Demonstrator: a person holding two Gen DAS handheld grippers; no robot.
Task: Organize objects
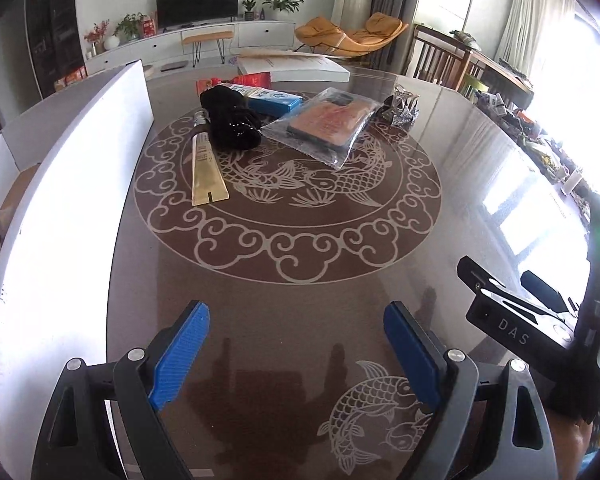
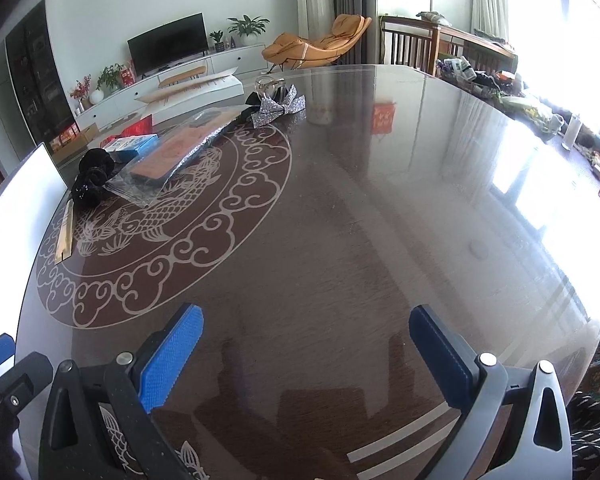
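i hold left gripper (image 1: 296,350) and right gripper (image 2: 306,354) wide open and empty, nothing sorted, gold tube (image 1: 206,168), black scrunchie (image 1: 230,120), bagged item (image 1: 324,122) left on table (image 1: 460,184).

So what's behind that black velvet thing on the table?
Behind the black velvet thing lie a blue box and a red packet; it covers the near end of each, so their full length stays hidden.

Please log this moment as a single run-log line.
left gripper open, empty | right gripper open, empty | gold tube, black scrunchie, bagged phone case untouched on table
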